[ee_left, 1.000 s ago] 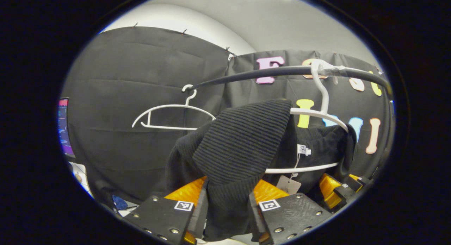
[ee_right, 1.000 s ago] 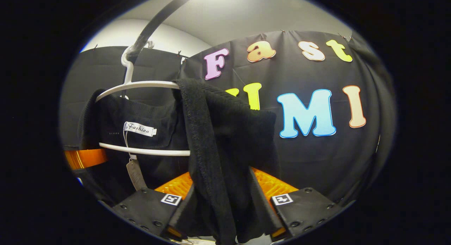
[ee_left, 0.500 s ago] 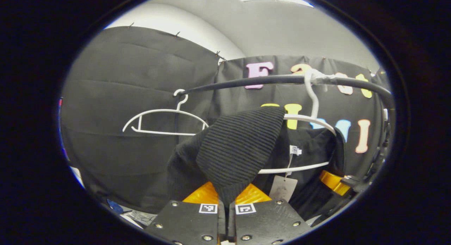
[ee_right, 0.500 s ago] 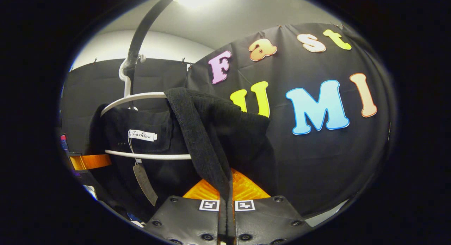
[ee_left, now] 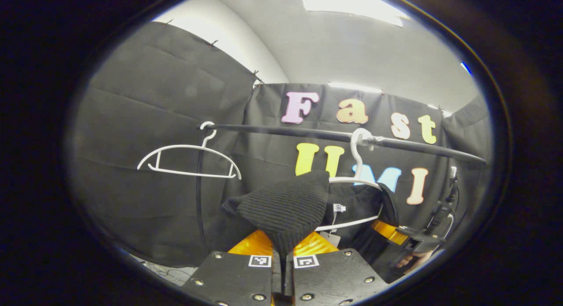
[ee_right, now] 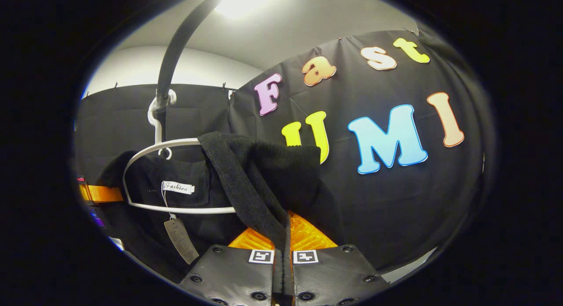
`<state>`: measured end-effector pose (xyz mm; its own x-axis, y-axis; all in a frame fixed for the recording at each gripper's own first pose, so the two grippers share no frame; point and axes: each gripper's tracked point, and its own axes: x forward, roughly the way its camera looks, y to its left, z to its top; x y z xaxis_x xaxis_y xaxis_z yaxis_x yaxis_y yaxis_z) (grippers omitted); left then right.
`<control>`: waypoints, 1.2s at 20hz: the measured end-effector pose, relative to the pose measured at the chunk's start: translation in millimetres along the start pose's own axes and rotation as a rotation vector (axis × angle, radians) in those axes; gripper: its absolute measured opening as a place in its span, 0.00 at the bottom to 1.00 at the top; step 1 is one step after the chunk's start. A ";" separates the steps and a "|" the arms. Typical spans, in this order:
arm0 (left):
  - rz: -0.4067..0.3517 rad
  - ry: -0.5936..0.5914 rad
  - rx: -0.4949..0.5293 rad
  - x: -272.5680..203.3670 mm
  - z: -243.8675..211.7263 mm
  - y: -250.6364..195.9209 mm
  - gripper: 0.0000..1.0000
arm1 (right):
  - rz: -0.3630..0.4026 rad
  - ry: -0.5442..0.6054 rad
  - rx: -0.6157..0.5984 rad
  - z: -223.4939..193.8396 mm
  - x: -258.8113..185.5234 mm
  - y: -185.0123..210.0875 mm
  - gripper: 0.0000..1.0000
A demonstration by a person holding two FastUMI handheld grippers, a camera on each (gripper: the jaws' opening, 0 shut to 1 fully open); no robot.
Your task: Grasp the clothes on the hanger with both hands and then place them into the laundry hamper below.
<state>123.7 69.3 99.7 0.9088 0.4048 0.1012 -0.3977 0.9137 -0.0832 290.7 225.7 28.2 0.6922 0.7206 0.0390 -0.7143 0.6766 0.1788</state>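
Note:
A black ribbed knit garment (ee_left: 286, 207) hangs on a white hanger (ee_left: 357, 180) from a dark rail (ee_left: 308, 132). My left gripper (ee_left: 283, 257) is shut on one shoulder of it, the fabric pinched between both fingers. In the right gripper view the same black garment (ee_right: 264, 174) drapes over the white hanger (ee_right: 154, 147), with a white neck label and a hanging paper tag (ee_right: 179, 235). My right gripper (ee_right: 283, 257) is shut on the other shoulder's edge. In the left gripper view the right gripper (ee_left: 413, 242) and a hand show at the far right.
An empty white hanger (ee_left: 189, 158) hangs at the rail's left end. A vertical dark post (ee_left: 199, 196) stands below it. The black cloth wall (ee_right: 396, 200) lies close behind the garment. The rail (ee_right: 173, 51) curves overhead in the right gripper view.
Both grippers have shut on the garment's shoulders since one second ago. The left gripper has since drawn back and tilted up, so rail and hanger look smaller; the shoulder is pulled toward me.

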 end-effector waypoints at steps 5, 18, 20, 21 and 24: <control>-0.001 -0.039 0.031 -2.8 31.3 21.0 0.05 | -0.001 -0.007 0.002 11.8 -12.4 -10.2 0.02; 0.004 -0.022 0.129 24.6 54.7 91.7 0.05 | -0.111 -0.089 -0.022 36.7 -5.6 -37.3 0.02; 0.003 -0.028 0.088 34.0 48.3 102.8 0.05 | -0.136 -0.123 -0.033 36.7 0.7 -42.0 0.02; 0.005 -0.026 0.076 38.4 43.8 109.8 0.05 | -0.150 -0.140 -0.053 37.5 4.1 -45.1 0.02; -0.005 -0.012 0.046 50.6 28.4 125.5 0.04 | -0.207 -0.202 -0.117 41.7 11.2 -59.3 0.00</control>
<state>116.1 205.5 122.6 0.9093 0.4004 0.1135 -0.3989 0.9163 -0.0367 345.1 187.3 59.1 0.8220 0.5292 0.2105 -0.5553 0.8268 0.0898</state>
